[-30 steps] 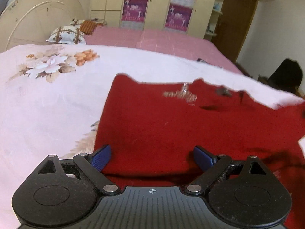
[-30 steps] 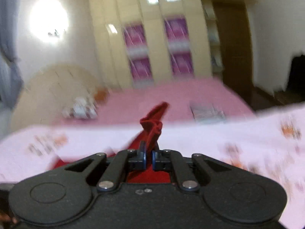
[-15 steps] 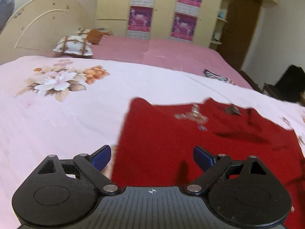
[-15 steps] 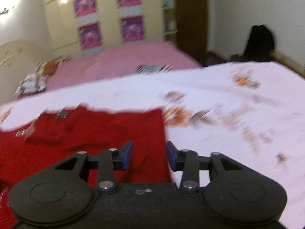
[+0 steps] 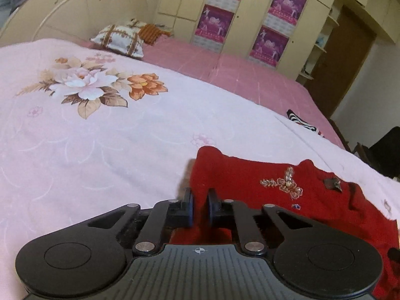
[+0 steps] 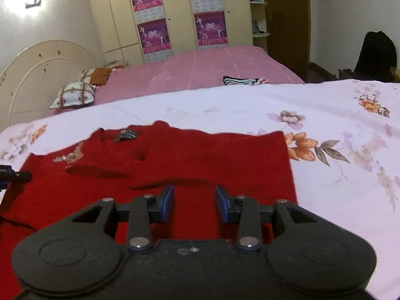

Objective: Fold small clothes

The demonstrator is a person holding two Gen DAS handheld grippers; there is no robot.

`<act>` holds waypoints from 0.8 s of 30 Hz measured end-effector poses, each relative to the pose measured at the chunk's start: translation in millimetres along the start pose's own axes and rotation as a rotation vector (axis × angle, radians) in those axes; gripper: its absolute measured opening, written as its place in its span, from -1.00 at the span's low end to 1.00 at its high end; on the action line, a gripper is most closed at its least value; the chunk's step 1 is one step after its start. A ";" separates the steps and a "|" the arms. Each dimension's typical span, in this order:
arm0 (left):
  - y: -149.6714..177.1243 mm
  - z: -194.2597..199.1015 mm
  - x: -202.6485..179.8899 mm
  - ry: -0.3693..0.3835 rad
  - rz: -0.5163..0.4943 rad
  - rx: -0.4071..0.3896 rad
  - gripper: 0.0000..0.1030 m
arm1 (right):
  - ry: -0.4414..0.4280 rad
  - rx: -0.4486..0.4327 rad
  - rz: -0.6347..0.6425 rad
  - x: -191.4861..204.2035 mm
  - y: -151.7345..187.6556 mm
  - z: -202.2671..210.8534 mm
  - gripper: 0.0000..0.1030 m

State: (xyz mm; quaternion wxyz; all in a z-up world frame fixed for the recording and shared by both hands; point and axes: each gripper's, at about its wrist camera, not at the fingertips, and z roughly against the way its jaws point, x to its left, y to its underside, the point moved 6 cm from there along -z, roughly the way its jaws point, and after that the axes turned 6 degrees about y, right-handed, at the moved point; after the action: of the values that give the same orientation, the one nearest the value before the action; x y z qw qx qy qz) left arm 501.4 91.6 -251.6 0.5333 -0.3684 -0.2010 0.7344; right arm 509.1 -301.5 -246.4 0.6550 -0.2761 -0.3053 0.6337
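Note:
A red knit top (image 5: 262, 200) lies flat on the floral bedsheet (image 5: 100, 137), with a beaded ornament (image 5: 285, 183) and a grey label (image 5: 331, 183) near its neckline. My left gripper (image 5: 200, 200) is at the top's left edge, its blue pads shut with a fold of red fabric pinched between them. In the right wrist view the red top (image 6: 162, 165) spreads out below my right gripper (image 6: 195, 195). That gripper hovers over the top's right half, jaws partly open with nothing between them. The tip of the left gripper (image 6: 15, 175) shows at the far left.
Behind the sheet runs a pink bed (image 6: 212, 65) with a striped cloth (image 6: 243, 80) and a patterned pillow (image 5: 117, 40) by the cream headboard (image 6: 37, 75). Wardrobes with purple posters line the back wall. A dark garment (image 6: 377, 52) hangs at the right.
My left gripper slid left to the top's edge and closed on it. My right gripper let go of the raised red fabric, opened partway and sank over the flat top.

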 end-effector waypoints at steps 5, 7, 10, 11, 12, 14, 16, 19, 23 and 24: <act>-0.4 -7.3 10.5 -0.053 0.013 -0.043 -0.80 | 0.032 0.008 0.071 7.6 7.7 -1.5 -0.30; -2.8 -9.6 13.3 -0.063 0.045 -0.052 -0.80 | 0.096 0.003 0.119 0.3 13.1 -13.2 -0.31; -2.8 -6.0 6.3 -0.086 0.006 -0.049 -0.79 | 0.103 0.014 0.110 -2.9 9.5 -14.6 -0.31; -3.1 -0.3 2.1 -0.090 -0.015 -0.054 -0.79 | 0.110 0.018 0.122 -0.7 8.6 -13.4 -0.31; -3.2 6.7 -1.0 -0.086 -0.023 -0.064 -0.79 | 0.108 0.018 0.122 0.8 7.3 -10.2 -0.31; -3.7 22.2 -7.4 -0.071 -0.040 -0.093 -0.79 | 0.067 0.000 0.078 1.1 4.7 0.9 -0.30; -2.2 32.1 -21.4 -0.037 -0.097 -0.109 -0.79 | 0.027 -0.022 0.053 5.8 1.8 10.1 -0.28; 4.9 27.8 -47.5 0.028 -0.182 -0.076 -0.79 | -0.010 -0.030 0.075 24.1 -4.9 10.6 -0.26; 8.9 -6.6 -40.4 -0.031 -0.154 0.005 -0.79 | -0.002 0.004 0.143 42.0 -4.4 -6.5 -0.24; 7.6 -11.0 -34.3 -0.022 -0.138 0.003 -0.79 | 0.034 0.031 0.153 37.3 -1.0 -16.4 -0.24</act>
State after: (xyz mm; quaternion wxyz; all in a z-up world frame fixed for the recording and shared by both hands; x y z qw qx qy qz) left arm 510.3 56.0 -252.7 0.5809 -0.3448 -0.2307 0.7003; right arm 522.5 -263.9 -254.6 0.6138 -0.2994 -0.2623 0.6818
